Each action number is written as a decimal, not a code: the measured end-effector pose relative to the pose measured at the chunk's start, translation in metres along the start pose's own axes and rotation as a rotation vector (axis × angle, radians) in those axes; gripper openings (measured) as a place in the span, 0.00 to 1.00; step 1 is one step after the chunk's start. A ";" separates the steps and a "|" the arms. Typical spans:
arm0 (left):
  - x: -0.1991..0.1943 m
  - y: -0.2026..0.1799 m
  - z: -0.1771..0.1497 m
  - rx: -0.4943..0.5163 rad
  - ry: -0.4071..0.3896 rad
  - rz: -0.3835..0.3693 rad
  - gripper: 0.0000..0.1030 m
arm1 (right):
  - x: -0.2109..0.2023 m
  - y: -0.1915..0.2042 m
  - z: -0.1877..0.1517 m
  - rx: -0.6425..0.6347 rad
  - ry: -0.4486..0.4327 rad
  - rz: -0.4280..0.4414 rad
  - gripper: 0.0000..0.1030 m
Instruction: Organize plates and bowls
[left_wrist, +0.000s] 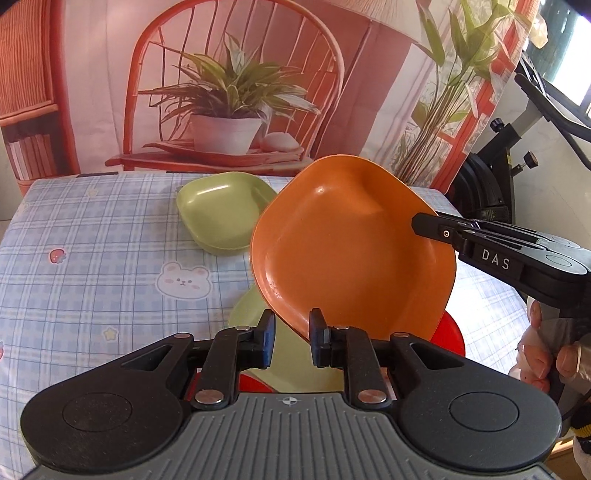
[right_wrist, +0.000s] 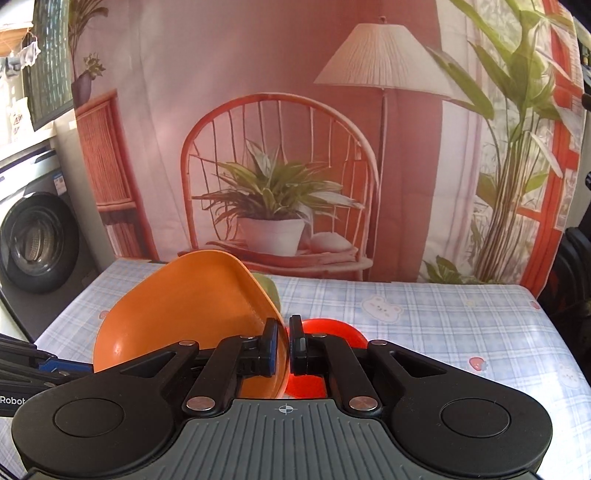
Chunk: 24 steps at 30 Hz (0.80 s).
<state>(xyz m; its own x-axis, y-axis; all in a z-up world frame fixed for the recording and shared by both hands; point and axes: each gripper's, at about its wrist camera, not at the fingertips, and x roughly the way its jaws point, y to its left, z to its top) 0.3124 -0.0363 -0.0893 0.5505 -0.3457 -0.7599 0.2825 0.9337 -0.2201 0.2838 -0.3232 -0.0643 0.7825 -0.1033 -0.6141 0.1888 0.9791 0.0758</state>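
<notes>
An orange plate (left_wrist: 351, 251) is held tilted above the table. My right gripper (right_wrist: 287, 345) is shut on its rim; it also shows in the left wrist view (left_wrist: 428, 225) at the plate's right edge. My left gripper (left_wrist: 291, 338) is open, its fingers straddling the plate's lower edge without clamping it. Under the plate lie a light green plate (left_wrist: 295, 369) and a red plate (left_wrist: 448, 338), the red one also in the right wrist view (right_wrist: 328, 332). A green bowl (left_wrist: 221, 218) sits farther back on the table.
The table has a blue checked cloth (left_wrist: 92, 258) with bear prints. A printed backdrop (right_wrist: 295, 147) hangs right behind it. A washing machine (right_wrist: 33, 236) stands at the left, black exercise equipment (left_wrist: 498, 177) at the right.
</notes>
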 end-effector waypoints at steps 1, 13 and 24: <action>0.007 0.004 -0.001 -0.001 0.025 0.001 0.20 | 0.007 -0.001 -0.004 0.007 0.022 0.007 0.05; 0.052 0.019 -0.008 0.021 0.189 0.008 0.20 | 0.059 -0.007 -0.054 0.048 0.188 0.018 0.05; 0.063 0.018 -0.006 0.040 0.228 0.023 0.21 | 0.076 -0.006 -0.061 0.047 0.242 0.012 0.05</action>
<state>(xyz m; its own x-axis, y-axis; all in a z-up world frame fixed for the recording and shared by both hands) 0.3477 -0.0405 -0.1448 0.3666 -0.2904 -0.8839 0.3056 0.9349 -0.1804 0.3058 -0.3266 -0.1597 0.6211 -0.0417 -0.7826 0.2122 0.9702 0.1167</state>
